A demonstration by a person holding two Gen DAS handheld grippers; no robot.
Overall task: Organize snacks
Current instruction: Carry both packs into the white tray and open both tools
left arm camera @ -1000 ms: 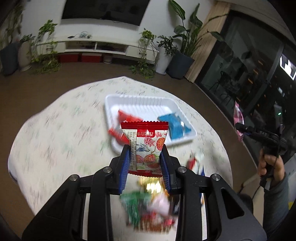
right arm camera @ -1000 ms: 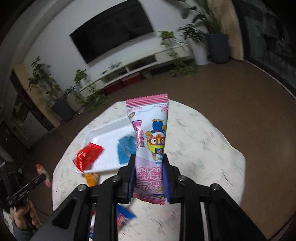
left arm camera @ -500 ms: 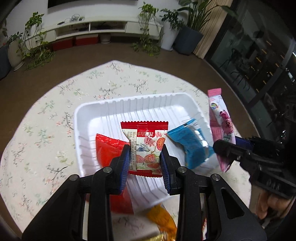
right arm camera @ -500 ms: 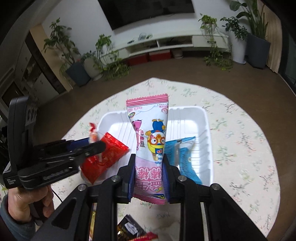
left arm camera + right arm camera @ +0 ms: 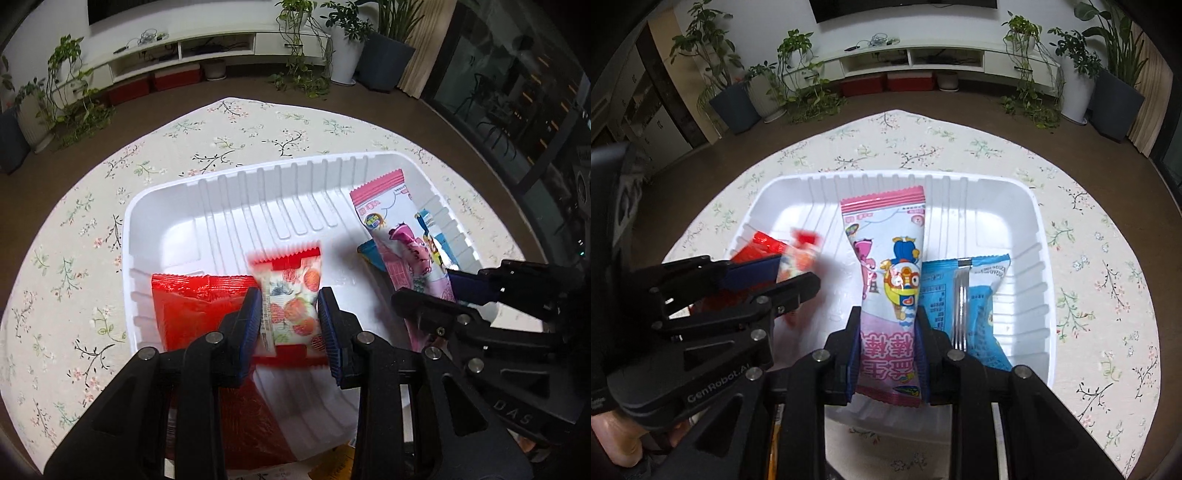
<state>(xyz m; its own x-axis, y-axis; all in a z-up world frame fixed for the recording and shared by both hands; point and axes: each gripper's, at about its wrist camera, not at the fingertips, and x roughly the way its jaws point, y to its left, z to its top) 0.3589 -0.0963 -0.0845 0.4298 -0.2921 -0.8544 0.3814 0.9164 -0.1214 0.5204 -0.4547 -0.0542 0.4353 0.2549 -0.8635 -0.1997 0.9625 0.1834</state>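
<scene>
meanwhile, over the white tray (image 5: 229, 192), the left gripper (image 5: 290, 314) has its jaws apart beside a strawberry candy packet (image 5: 291, 295); the right gripper (image 5: 888, 332) clamps a pink snack stick (image 5: 890, 258).

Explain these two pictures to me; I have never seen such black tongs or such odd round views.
No robot here: a person holds a hand-operated claw in each hand, each carrying a wide-angle camera looking along its fingers. One picture comes from the left claw, the other from the right claw. Both reach over a white tray on a flowered tablecloth. The left claw has the strawberry-print packet between its fingers; it is blurred, so possibly slipping out. The right claw pinches a pink cartoon packet. A red packet and a blue packet lie in the tray.
</scene>
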